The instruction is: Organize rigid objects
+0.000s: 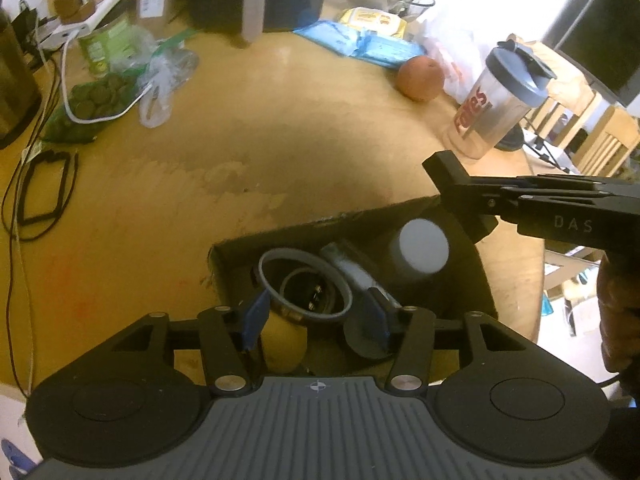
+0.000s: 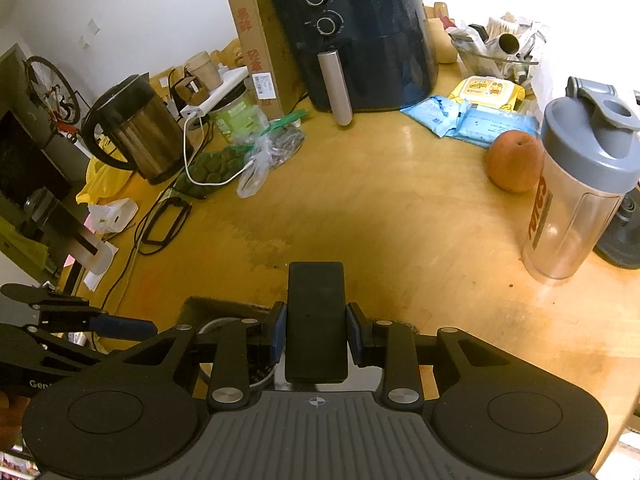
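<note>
Black and slab-shaped, the flat rectangular block (image 2: pixel 316 322) sits clamped lengthwise in the right gripper (image 2: pixel 316 336), apparently just beyond the dark open cardboard box (image 1: pixel 472 280); the left gripper (image 1: pixel 316 320) hangs wide, empty, directly over it.

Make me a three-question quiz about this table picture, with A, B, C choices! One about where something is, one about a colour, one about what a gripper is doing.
1. Where is the white-capped round bottle?
A. inside the dark cardboard box
B. beside the kettle
C. on the air fryer

2. What colour is the lid of the clear plastic shaker bottle?
A. red
B. grey
C. yellow

3. What is the right gripper doing?
A. hanging open
B. clamping a flat black rectangular device
C. holding an orange

Answers: 1 A, the bottle stands within the box walls. 2 B, the flip-top lid is grey. 3 B, both blue pads press the device's sides.
</note>
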{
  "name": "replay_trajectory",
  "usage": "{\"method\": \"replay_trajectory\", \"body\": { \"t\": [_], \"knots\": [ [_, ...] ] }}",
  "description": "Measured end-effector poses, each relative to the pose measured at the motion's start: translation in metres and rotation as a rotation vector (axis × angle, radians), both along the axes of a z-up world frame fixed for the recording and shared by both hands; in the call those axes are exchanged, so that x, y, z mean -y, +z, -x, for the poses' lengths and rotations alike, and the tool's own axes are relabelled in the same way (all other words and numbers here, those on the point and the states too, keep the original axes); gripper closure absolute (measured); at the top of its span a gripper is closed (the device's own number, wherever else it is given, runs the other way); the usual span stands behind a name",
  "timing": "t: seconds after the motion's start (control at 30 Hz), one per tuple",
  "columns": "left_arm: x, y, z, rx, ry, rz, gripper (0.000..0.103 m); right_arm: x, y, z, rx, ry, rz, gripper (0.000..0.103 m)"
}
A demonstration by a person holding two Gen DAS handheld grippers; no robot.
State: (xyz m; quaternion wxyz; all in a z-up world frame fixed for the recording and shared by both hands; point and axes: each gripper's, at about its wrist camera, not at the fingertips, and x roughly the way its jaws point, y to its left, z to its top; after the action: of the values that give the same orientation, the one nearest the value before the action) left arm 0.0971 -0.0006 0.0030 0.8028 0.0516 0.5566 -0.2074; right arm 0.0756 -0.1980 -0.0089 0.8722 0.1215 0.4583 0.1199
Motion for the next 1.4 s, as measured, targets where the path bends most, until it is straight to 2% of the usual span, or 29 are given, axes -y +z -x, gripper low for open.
{"method": "replay_trajectory", "body": {
  "t": [0.63,0.67,0.7,0.77,0.8,0.9,0.93,0.97,1.1,1.2,1.33,1.4],
  "knots": [
    [-0.023,-0.001,0.032,-0.002,0.121,0.039,0.051,-0.036,0.013,0.000,0.012,0.105,0.010,0.068],
    [-0.025,-0.001,0.033,-0.002,0.129,0.038,0.051,-0.039,0.012,-0.001,0.002,0.115,0.016,0.064],
    [-0.027,-0.001,0.033,-0.002,0.135,0.037,0.051,-0.043,0.011,-0.003,-0.009,0.130,0.027,0.055],
    [-0.029,-0.002,0.036,-0.003,0.150,0.032,0.051,-0.051,0.009,-0.003,-0.017,0.145,0.067,0.008],
    [-0.030,-0.003,0.037,-0.006,0.158,0.026,0.051,-0.054,0.009,-0.003,-0.014,0.148,0.092,0.002],
    [-0.032,-0.005,0.038,-0.019,0.178,0.006,0.047,-0.060,0.006,-0.001,-0.033,0.160,0.117,0.000],
    [-0.033,-0.005,0.038,-0.024,0.186,-0.009,0.036,-0.061,0.005,0.000,-0.045,0.159,0.126,0.000],
    [-0.034,-0.006,0.039,-0.028,0.195,-0.027,0.030,-0.062,0.004,0.000,-0.057,0.156,0.138,0.000],
    [-0.040,-0.007,0.041,-0.023,0.226,-0.053,0.027,-0.063,0.000,0.002,-0.099,0.131,0.216,0.000],
    [-0.044,-0.006,0.041,-0.001,0.243,-0.054,0.002,-0.059,-0.002,0.003,-0.140,0.109,0.259,0.000],
    [-0.039,0.002,0.047,0.123,0.220,-0.054,0.000,-0.052,-0.005,0.008,-0.190,0.072,0.283,0.000],
    [-0.033,0.004,0.047,0.149,0.207,-0.074,0.000,-0.053,-0.007,0.011,-0.215,0.074,0.298,0.000]
  ]
}}
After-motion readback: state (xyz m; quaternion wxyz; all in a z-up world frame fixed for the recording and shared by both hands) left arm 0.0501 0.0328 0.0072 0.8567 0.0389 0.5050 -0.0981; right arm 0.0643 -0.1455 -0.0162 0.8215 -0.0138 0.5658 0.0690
